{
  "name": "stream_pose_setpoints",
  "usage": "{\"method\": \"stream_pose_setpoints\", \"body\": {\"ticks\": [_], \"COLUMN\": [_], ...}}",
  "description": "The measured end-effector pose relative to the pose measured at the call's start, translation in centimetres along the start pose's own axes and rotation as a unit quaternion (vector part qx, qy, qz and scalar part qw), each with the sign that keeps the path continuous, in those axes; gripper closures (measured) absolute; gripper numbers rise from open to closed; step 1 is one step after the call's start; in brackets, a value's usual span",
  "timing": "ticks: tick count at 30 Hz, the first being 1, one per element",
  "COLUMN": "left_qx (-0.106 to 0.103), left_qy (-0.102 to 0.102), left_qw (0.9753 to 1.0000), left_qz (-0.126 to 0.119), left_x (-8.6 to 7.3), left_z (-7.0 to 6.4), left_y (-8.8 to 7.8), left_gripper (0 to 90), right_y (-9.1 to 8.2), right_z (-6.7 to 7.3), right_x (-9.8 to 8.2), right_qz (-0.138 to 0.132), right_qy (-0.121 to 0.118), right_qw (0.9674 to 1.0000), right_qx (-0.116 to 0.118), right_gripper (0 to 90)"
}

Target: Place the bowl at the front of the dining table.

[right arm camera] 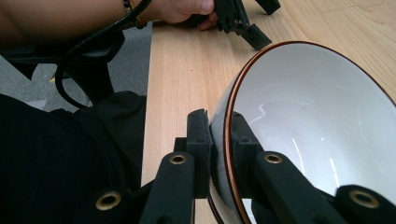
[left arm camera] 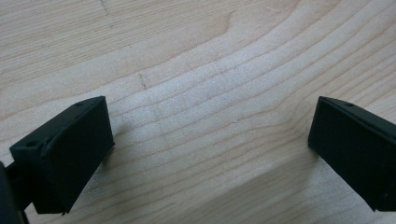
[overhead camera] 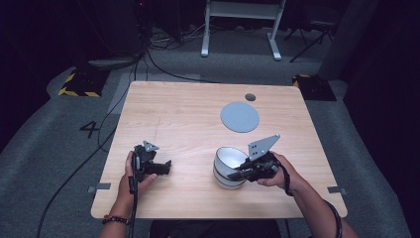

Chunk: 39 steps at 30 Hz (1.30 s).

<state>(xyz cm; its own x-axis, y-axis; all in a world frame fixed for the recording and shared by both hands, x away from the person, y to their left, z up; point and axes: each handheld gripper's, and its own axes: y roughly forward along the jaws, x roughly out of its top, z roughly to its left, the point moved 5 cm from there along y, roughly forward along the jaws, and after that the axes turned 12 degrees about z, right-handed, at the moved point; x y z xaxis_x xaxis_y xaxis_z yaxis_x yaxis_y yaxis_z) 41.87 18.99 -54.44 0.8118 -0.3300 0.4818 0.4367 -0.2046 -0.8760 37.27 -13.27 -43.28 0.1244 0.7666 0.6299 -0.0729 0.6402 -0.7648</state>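
A white bowl (overhead camera: 229,166) with a brown rim and dark stripes low on its outside sits tilted on the wooden table (overhead camera: 188,119), near the front right. My right gripper (overhead camera: 238,173) is shut on the bowl's near rim. In the right gripper view, one pad sits outside the wall and one inside, clamping the bowl (right arm camera: 317,121) at the right gripper (right arm camera: 222,140). My left gripper (overhead camera: 166,167) rests at the front left of the table, held in a hand. Its jaws stand wide open over bare wood, left gripper (left arm camera: 210,149) with nothing between them.
A flat grey round disc (overhead camera: 239,117) lies on the table's far right half, with a small dark round spot (overhead camera: 250,97) behind it. Cables (overhead camera: 114,114) trail over the grey floor at the left. A white table frame (overhead camera: 242,25) stands at the back.
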Motion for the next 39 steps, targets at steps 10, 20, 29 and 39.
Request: {"method": "stream_pose_setpoints", "body": {"ticks": [10,20,29,39], "left_qx": [-0.006,-0.005,-0.001,-0.006], "left_qy": [-0.001,-0.001,0.000,-0.002], "left_qw": [1.0000,1.0000,1.0000,1.0000], "left_qz": [0.001,0.001,0.000,0.001], "left_x": [0.0,0.0,0.0,0.0], "left_z": [-0.1,-0.1,0.0,-0.1], "left_y": [0.0,0.0,0.0,0.0], "left_gripper": [0.0,0.0,0.0,0.1], "right_y": [-0.9,-1.3,-2.0,-2.7], "right_z": [-0.2,0.0,-0.1,-0.7], "right_x": [0.3,0.3,0.5,0.4], "right_qz": [-0.015,-0.026,-0.034,-0.039], "right_qy": [0.004,-0.002,-0.004,-0.001], "right_qw": [0.9998,0.9995,0.9989,0.9982], "right_qx": [-0.013,-0.017,-0.032,-0.045], "right_gripper": [81.9,81.8,81.7,81.7]}}
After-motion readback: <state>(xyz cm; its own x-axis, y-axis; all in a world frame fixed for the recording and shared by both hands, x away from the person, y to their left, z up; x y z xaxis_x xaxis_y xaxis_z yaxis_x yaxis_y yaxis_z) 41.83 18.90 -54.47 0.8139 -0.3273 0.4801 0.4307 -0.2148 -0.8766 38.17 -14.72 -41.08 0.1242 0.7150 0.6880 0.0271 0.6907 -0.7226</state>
